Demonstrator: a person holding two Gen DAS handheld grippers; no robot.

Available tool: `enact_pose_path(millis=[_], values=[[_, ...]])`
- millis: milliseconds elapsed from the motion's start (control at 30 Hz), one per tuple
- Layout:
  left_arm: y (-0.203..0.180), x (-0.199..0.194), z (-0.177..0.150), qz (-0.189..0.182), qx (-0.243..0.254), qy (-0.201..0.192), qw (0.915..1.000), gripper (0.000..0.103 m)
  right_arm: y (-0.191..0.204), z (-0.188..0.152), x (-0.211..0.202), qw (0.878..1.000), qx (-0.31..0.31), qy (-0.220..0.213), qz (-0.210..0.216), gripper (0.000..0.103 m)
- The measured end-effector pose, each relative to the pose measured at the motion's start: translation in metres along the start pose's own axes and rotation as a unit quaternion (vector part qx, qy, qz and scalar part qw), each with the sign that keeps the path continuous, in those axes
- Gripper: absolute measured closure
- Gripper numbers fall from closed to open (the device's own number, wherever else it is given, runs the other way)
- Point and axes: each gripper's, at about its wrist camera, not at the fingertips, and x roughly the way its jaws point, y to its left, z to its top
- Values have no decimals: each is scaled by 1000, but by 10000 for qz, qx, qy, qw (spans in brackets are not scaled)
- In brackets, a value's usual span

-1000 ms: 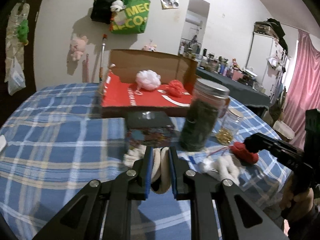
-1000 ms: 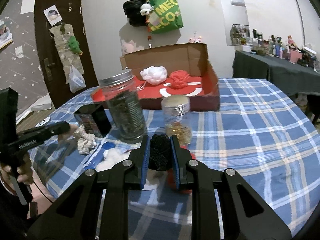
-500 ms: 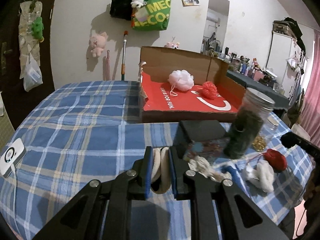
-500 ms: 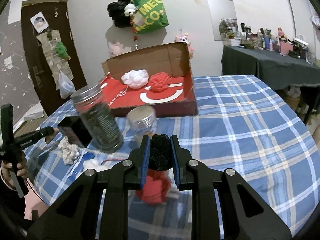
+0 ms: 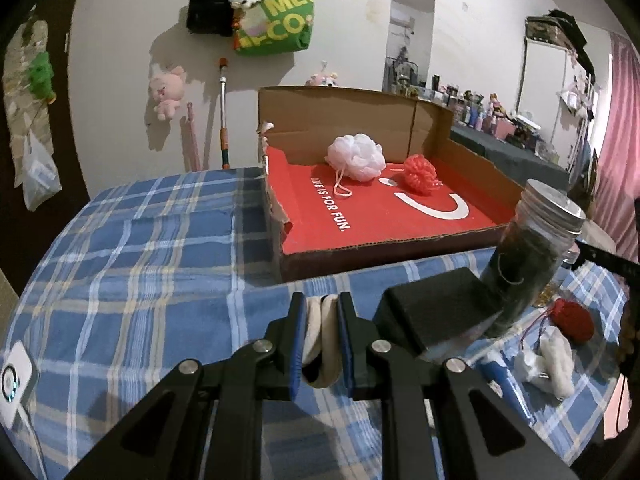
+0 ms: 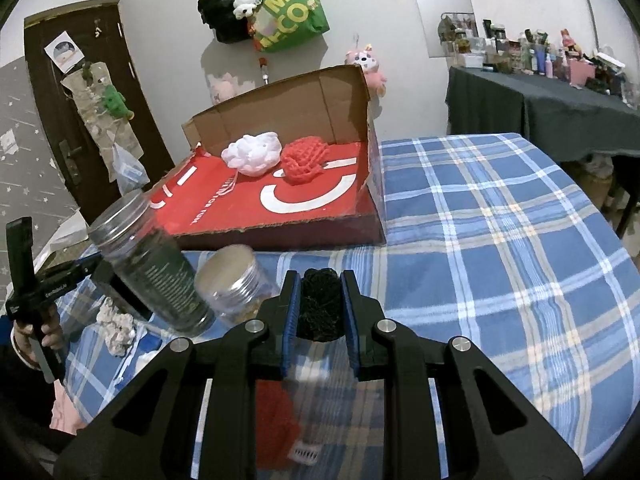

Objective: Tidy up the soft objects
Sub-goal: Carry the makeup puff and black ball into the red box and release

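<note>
My left gripper [image 5: 322,308] is shut on a cream soft object [image 5: 320,340] and holds it above the checked tablecloth, in front of the open cardboard box [image 5: 380,216]. My right gripper [image 6: 318,286] is shut on a black mesh pouf [image 6: 319,308], with a red piece [image 6: 276,428] hanging below it. The box [image 6: 280,200] with its red floor holds a white pouf [image 5: 356,156] [image 6: 252,154] and a red pouf [image 5: 420,174] [image 6: 304,158]. A red soft ball [image 5: 572,320] and a white soft piece [image 5: 552,364] lie on the table at the right.
A tall dark jar [image 5: 528,264] [image 6: 156,264], a small jar with a metal lid [image 6: 234,284] and a black box [image 5: 436,312] stand between the grippers and the cardboard box. A white device [image 5: 14,384] lies at the table's left edge. Another white soft piece [image 6: 118,326] lies by the jar.
Both grippers have risen and moved toward the cardboard box with their loads. The box appears nearer and the jars have shifted aside in both views.
</note>
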Motion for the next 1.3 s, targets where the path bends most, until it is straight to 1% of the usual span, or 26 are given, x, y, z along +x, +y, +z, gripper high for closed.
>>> enact_pose_path(millis=[167,267,567,733,900,1000,1067,1167,1300], values=[[3,8,11,-259,137,67,9995,86,-7,13,9,9998,44,53,171,84],[3,10,17,-352,238,66,9991,86,-7,21,14,9996,0,65,284,84],[-1,7,33,-649,457,-37,9968,86,-3,39,26,9981,-117,150,594,84],[-4,8,44,-781,506,-84,9956,86,5,52,34,9966,-202,178,784,84],[-15,12,63,-906,681,-147,9934,86,18,69,43,9946,-352,195,953,84],[-21,21,78,-887,736,-81,9933,86,27,85,52,9938,-506,240,957,84],[-26,28,88,-881,769,-35,9931,86,34,98,61,9935,-651,297,882,84],[-32,40,100,-806,837,57,9932,86,43,116,77,9932,-854,433,660,84],[-38,64,116,-593,870,345,9938,86,47,133,105,9919,-982,733,323,84]])
